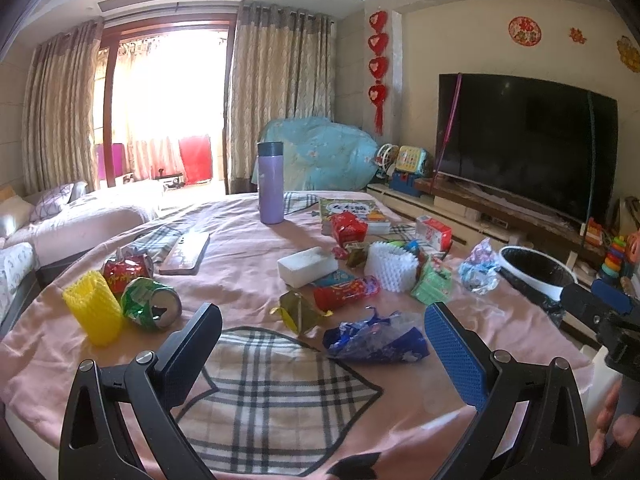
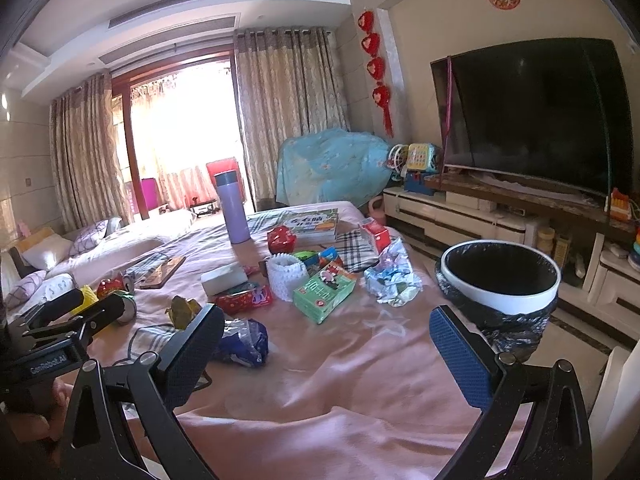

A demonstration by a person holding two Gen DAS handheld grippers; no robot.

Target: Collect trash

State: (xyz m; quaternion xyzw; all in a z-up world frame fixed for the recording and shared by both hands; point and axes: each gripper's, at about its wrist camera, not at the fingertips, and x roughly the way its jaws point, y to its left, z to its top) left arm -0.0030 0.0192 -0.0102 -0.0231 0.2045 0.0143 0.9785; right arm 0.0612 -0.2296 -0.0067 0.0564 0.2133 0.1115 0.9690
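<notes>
Trash lies scattered on the pink cloth (image 1: 248, 280) of the table. A blue crumpled wrapper (image 1: 376, 340) sits just beyond my open left gripper (image 1: 324, 340). Further left are a crushed green can (image 1: 152, 304), a yellow foam net (image 1: 94, 312) and a red can (image 1: 126, 270). A gold wrapper (image 1: 298, 312), a red packet (image 1: 346, 292), a white foam net (image 1: 394, 266) and a green carton (image 2: 324, 292) lie mid-table. My right gripper (image 2: 326, 340) hangs open over bare cloth, with nothing between its fingers. A bin (image 2: 500, 280) lined with a black bag stands at the table's right edge.
A purple flask (image 1: 271, 182) stands upright at the far side, near a book (image 2: 312, 222) and a phone-like slab (image 1: 186, 252). A television (image 2: 536, 116) on a low cabinet fills the right wall. A sofa (image 1: 80, 220) runs along the left.
</notes>
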